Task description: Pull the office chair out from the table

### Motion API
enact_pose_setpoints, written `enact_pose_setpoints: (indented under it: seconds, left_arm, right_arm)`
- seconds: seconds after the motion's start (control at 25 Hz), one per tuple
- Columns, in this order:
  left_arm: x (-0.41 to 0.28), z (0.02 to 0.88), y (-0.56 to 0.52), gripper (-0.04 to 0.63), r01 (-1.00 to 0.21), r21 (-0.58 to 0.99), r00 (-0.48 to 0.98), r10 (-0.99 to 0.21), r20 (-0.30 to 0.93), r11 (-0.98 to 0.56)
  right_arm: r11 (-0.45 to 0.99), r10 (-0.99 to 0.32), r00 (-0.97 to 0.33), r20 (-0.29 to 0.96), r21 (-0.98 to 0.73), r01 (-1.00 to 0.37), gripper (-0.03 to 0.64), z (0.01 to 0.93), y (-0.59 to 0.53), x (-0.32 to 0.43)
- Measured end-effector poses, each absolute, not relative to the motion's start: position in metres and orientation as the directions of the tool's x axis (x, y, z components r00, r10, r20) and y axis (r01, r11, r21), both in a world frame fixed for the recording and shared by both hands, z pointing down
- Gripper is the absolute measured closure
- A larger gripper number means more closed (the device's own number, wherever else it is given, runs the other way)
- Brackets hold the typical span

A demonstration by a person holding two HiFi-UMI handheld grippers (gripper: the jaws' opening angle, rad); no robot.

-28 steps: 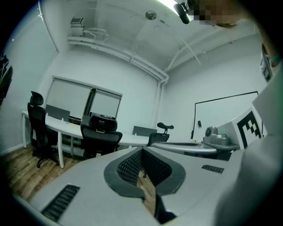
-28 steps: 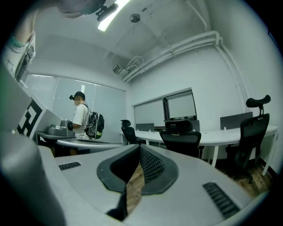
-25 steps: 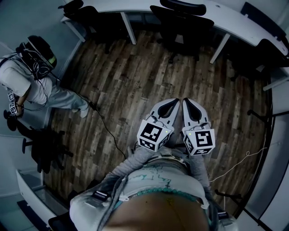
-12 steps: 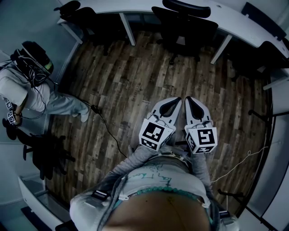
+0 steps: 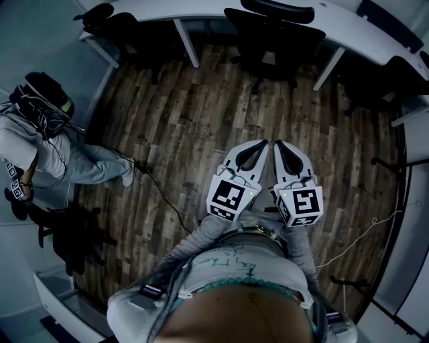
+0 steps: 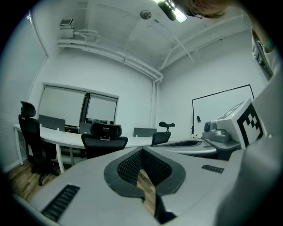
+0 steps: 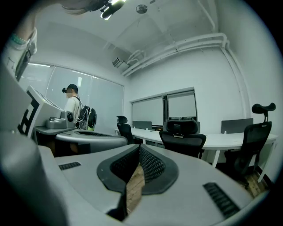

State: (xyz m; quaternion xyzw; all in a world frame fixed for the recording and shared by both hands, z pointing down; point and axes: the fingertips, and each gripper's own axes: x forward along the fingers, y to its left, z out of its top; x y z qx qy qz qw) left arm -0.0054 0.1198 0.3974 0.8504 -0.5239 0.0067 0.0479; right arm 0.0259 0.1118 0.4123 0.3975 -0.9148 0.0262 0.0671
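The black office chair (image 5: pixel 269 32) stands tucked under the curved white table (image 5: pixel 348 30) at the far side of the wooden floor. My left gripper (image 5: pixel 259 144) and right gripper (image 5: pixel 277 144) are side by side, level, pointing at the chair from well short of it. Both are shut with nothing between the jaws. In the left gripper view the chair (image 6: pixel 104 139) shows just above the tip of the left gripper (image 6: pixel 142 151), with the table (image 6: pixel 53 137) behind it. The right gripper view has the chair (image 7: pixel 182 135) straight ahead of the right gripper (image 7: pixel 139 148).
A person (image 5: pixel 40 130) with a backpack stands at the left. More black chairs sit at the table's left end (image 5: pixel 110 20), at the right (image 5: pixel 402 74) and near the lower left (image 5: pixel 67 234). A black cable (image 5: pixel 161 194) and a white cable (image 5: pixel 365 234) lie on the floor.
Both grippers have advanced a little across the floor toward the chair, staying shut and side by side. The person at the left has shifted slightly.
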Motion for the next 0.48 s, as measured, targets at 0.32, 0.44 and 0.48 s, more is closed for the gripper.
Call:
enact_pose_setpoints:
  seconds: [0.32, 0.44, 0.48]
  left_arm:
    - [-0.013, 0.401, 0.09, 0.588, -0.883, 0.159, 0.455, -0.889, 0.058, -0.442]
    - [-0.015, 0.398, 0.072, 0.588, -0.888, 0.145, 0.449, -0.891, 0.067, -0.436]
    - [-0.016, 0.397, 0.065, 0.588, -0.887, 0.145, 0.45, -0.89, 0.067, -0.438]
  right_arm:
    - [0.694, -0.709, -0.688, 0.155, -0.017, -0.719, 0.597, 0.413, 0.082, 0.016]
    - [0.703, -0.7, -0.697, 0.156, -0.025, -0.711, 0.597, 0.412, 0.064, 0.013]
    - [0.705, -0.698, -0.699, 0.155, -0.027, -0.709, 0.597, 0.411, 0.057, 0.013]
